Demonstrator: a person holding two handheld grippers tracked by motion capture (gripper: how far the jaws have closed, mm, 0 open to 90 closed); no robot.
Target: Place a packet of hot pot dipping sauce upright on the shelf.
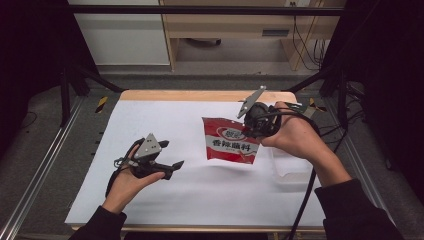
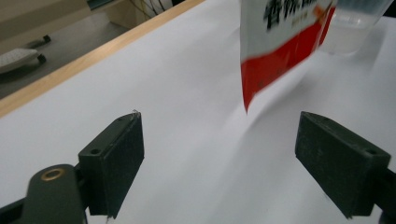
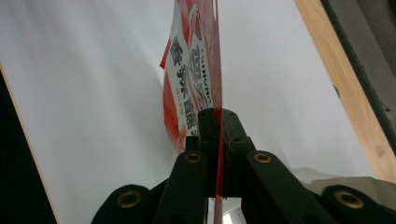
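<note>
A red and white snack packet (image 1: 230, 140) with printed characters hangs above the white table cover. My right gripper (image 1: 247, 126) is shut on its upper right edge. In the right gripper view the two black jaws pinch the thin packet (image 3: 194, 70) edge-on at my right gripper (image 3: 218, 116). My left gripper (image 1: 175, 167) sits low at the left of the table, jaws wide open and nothing between them. In the left gripper view the packet's (image 2: 280, 42) lower corner hangs ahead of my left gripper (image 2: 219, 158), apart from its pads (image 2: 119, 158).
A clear plastic container (image 1: 290, 167) stands on the white cover (image 1: 190, 195) under my right forearm, also seen as the clear container (image 2: 355, 23). The table's wooden edge (image 1: 200, 95) runs along the back. Metal frame rails flank both sides.
</note>
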